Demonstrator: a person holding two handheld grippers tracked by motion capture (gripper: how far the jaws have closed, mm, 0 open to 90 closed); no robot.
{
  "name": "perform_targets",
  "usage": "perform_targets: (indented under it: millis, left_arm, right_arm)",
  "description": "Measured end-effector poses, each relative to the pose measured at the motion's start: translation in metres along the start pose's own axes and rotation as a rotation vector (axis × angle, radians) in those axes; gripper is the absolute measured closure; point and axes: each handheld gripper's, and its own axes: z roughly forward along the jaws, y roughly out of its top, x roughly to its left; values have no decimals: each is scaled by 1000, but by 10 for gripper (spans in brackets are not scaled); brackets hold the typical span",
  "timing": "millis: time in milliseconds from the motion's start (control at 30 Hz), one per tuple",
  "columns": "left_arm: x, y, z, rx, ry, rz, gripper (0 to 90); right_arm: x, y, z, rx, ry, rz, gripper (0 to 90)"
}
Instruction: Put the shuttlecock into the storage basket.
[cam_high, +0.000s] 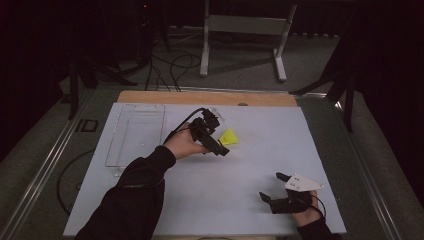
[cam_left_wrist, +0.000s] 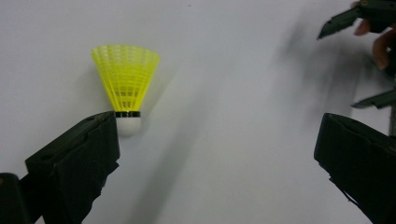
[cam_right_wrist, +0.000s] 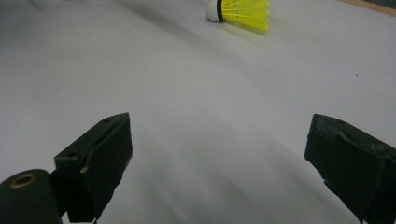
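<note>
A yellow shuttlecock (cam_high: 229, 137) with a white cork lies on its side on the white table (cam_high: 260, 150), just right of centre. My left gripper (cam_high: 220, 136) hovers over it, open. In the left gripper view the shuttlecock (cam_left_wrist: 125, 84) lies ahead of the left jaw, cork toward me, outside the wide gap of the left gripper (cam_left_wrist: 217, 130). My right gripper (cam_high: 270, 185) rests open near the front right edge. In the right gripper view the shuttlecock (cam_right_wrist: 240, 9) lies far ahead, and nothing sits within the right gripper (cam_right_wrist: 219, 121).
A clear plastic tray (cam_high: 136, 135) lies on the table's left side. A wooden strip (cam_high: 205, 97) runs along the far edge. Beyond it stand a white frame (cam_high: 245, 30) and cables (cam_high: 170, 67) on the floor. The other gripper's fingers (cam_left_wrist: 341, 21) show top right in the left gripper view.
</note>
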Motion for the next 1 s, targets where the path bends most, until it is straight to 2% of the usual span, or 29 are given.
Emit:
perform_targets:
  millis: [100, 200, 400, 533, 567, 600, 633, 733, 767, 900, 933, 1000]
  left_arm:
    - [6, 1, 5, -12, 7, -9, 10]
    - [14, 1, 11, -27, 22, 2, 10]
    - [27, -3, 24, -3, 21, -4, 10]
    - [34, -6, 32, -12, 34, -20, 14]
    - [35, -7, 34, -15, 29, -7, 17]
    - [35, -7, 34, -17, 30, -3, 23]
    - [37, -8, 37, -16, 50, 3, 33]
    - [39, -9, 41, -9, 56, 3, 54]
    - [40, -10, 45, -9, 48, -9, 56]
    - [45, -13, 53, 9, 65, -32, 108]
    - [46, -14, 55, 10, 52, -38, 132]
    - [47, -15, 58, 20, 65, -35, 161]
  right_arm:
    - [0, 0, 0, -1, 3, 1, 78]
    - [0, 0, 0, 0, 5, 3, 78]
    - [0, 0, 0, -2, 5, 2, 78]
    - [0, 0, 0, -3, 9, 2, 78]
    - [0, 0, 0, -4, 10, 3, 78]
    - [0, 0, 0, -3, 9, 3, 78]
    - [0, 0, 0, -4, 10, 3, 78]
    - [0, 0, 0, -4, 11, 5, 78]
    - [0, 0, 0, -3, 11, 6, 78]
    - [0, 0, 0, -3, 12, 7, 78]
    - [0, 0, 0, -4, 14, 9, 78]
    - [0, 0, 0, -4, 14, 9, 78]
